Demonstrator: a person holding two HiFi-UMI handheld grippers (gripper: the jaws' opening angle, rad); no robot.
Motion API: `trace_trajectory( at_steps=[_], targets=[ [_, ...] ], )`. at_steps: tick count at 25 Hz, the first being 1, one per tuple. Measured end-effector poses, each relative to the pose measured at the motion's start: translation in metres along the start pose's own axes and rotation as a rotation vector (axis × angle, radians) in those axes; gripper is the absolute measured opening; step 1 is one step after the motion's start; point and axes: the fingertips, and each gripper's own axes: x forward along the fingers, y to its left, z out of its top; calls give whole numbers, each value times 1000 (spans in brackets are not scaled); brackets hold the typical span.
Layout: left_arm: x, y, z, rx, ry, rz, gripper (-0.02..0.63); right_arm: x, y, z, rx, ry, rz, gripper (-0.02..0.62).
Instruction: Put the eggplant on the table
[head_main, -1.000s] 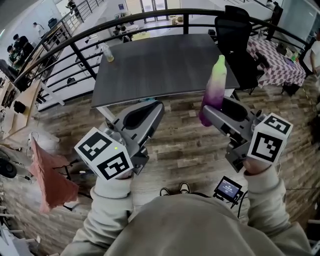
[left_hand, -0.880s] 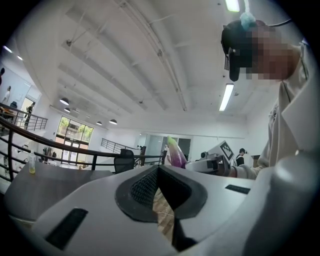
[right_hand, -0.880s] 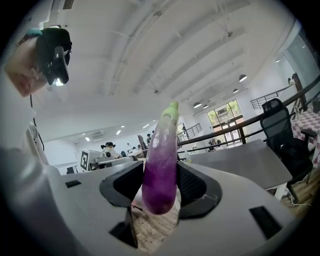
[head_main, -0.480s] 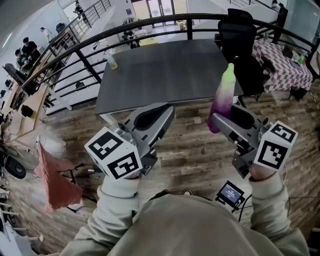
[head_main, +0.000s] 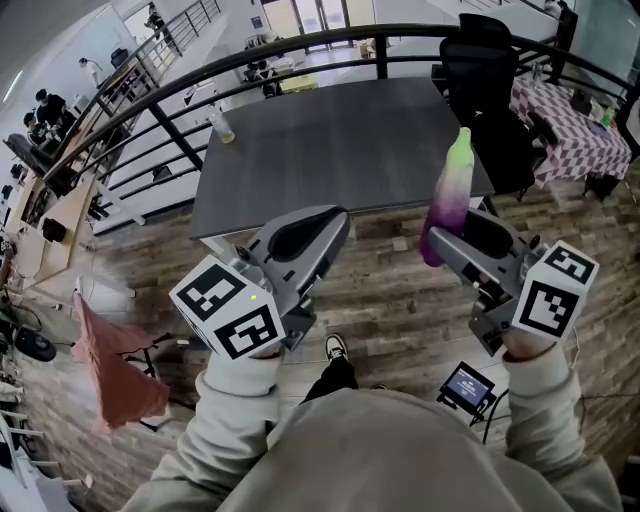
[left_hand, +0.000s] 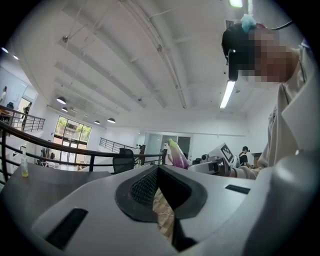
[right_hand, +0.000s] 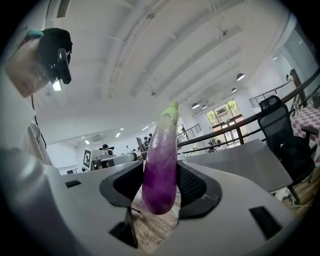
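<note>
A purple eggplant (head_main: 448, 198) with a pale green top stands upright in my right gripper (head_main: 441, 243), whose jaws are shut on its lower purple half. In the right gripper view the eggplant (right_hand: 161, 165) fills the gap between the two black pads. It hangs over the wooden floor, just short of the near right corner of the dark grey table (head_main: 340, 140). My left gripper (head_main: 333, 226) is held level at the left, shut and with nothing in it; in the left gripper view its pads (left_hand: 145, 186) meet at the tips.
A small bottle (head_main: 222, 128) stands at the table's far left corner. A black office chair (head_main: 490, 80) is at the table's right, with a checkered table (head_main: 570, 120) beyond. A black railing (head_main: 200, 85) curves behind. A reddish cloth (head_main: 115, 370) and a small screen (head_main: 467, 383) are near the floor.
Both grippers and the view have advanced toward the table, which now sits closer. The eggplant stays upright in the right gripper. A shoe has stepped into view below.
</note>
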Motion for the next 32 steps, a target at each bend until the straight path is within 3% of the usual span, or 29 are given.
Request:
trace_trajectory(
  at_steps=[9, 32],
  targets=[
    [4, 66, 5, -9, -20, 2, 2, 63, -15, 11, -27, 32, 3, 218],
    [-11, 282, 32, -56, -38, -14, 2, 272, -50, 37, -13, 88, -36, 218]
  ],
)
